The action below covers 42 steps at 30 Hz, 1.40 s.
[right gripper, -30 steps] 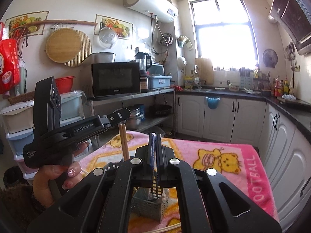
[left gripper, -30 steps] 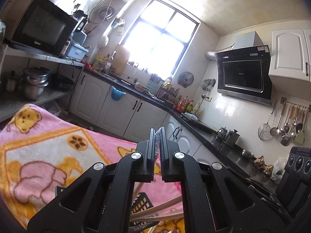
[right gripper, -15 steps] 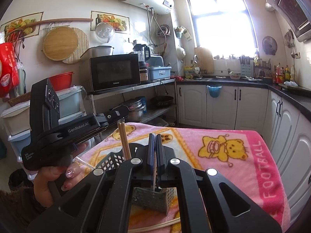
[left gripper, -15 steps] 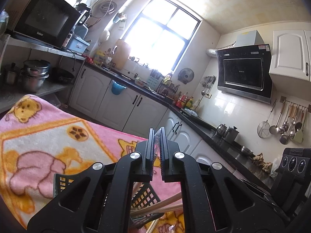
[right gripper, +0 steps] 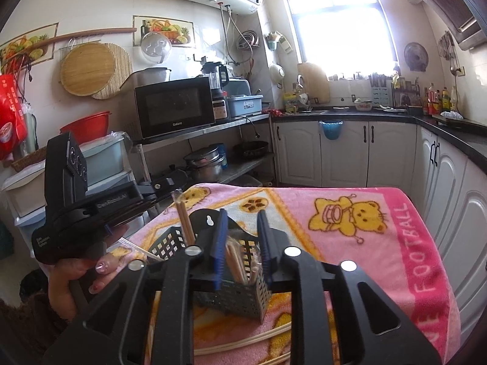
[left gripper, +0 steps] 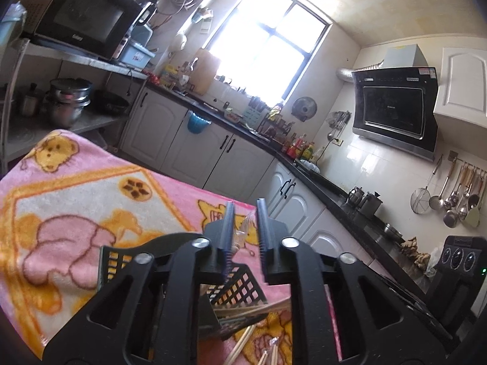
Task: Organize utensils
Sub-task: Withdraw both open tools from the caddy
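Black mesh caddy [right gripper: 234, 292] mid-blanket [right gripper: 380, 243], both claws [left gripper: 245, 240] [right gripper: 240, 243] agape above, empty.

Black mesh caddy [right gripper: 243, 298] upright on pink blanket, wooden chopsticks [right gripper: 236, 260] inside; loose chopsticks [right gripper: 243, 339] lying beside it.

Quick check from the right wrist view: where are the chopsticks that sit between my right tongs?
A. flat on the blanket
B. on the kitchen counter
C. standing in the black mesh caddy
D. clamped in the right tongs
C: the chopsticks stand upright inside the black mesh caddy, while the right tongs are open around them, not clamping.
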Tool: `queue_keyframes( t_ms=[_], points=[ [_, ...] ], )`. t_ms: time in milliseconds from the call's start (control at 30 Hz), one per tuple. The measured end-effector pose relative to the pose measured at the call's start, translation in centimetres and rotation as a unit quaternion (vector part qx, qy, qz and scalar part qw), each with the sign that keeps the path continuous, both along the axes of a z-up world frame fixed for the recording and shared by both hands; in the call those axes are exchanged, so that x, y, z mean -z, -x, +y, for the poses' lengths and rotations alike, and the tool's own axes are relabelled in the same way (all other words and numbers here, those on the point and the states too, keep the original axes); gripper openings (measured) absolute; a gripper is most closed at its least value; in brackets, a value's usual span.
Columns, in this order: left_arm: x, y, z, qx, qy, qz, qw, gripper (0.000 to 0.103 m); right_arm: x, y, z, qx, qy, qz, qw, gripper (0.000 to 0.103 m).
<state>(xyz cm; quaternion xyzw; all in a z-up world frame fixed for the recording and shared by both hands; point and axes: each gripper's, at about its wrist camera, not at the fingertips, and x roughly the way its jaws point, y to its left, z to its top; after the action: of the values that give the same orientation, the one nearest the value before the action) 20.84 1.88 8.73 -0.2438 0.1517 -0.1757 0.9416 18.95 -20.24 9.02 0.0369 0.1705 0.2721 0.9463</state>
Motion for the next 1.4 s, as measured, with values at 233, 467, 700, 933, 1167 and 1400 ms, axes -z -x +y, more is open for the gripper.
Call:
queue_keyframes(
  t_ms=[233, 467, 700, 933, 1167, 1400],
  points=[
    [-0.3, 1.4, 0.5, -0.004, 0.001, 0.006, 1.0000, 0.036, 0.5, 0.6, -0.6, 0.004, -0.001, 0.009, 1.000, 0.032],
    [-0.4, 2.8, 0.7, 0.004, 0.002, 0.007, 1.0000, 0.054, 1.0, 1.4, -0.8, 0.004, 0.004, 0.014, 1.000, 0.040],
    [-0.3, 4.5, 0.3, 0.012, -0.012, 0.015, 0.9997, 0.079, 1.2, 2.1, -1.2, 0.005, 0.006, 0.018, 1.000, 0.046],
    [-0.1, 5.9, 0.4, 0.011, -0.014, 0.020, 0.9996, 0.092, 1.2, 3.0, -1.5, 0.006, 0.005, 0.019, 1.000, 0.051],
    [0.5, 6.9, 1.1, 0.003, -0.013, 0.028, 0.9995, 0.092, 1.4, 3.9, -1.4, 0.004, 0.008, 0.018, 1.000, 0.059],
    [1.6, 8.0, 1.6, -0.001, -0.017, 0.044, 0.9989, 0.092, 1.9, 4.6, -1.5, 0.005, 0.014, 0.026, 1.000, 0.059]
  ],
)
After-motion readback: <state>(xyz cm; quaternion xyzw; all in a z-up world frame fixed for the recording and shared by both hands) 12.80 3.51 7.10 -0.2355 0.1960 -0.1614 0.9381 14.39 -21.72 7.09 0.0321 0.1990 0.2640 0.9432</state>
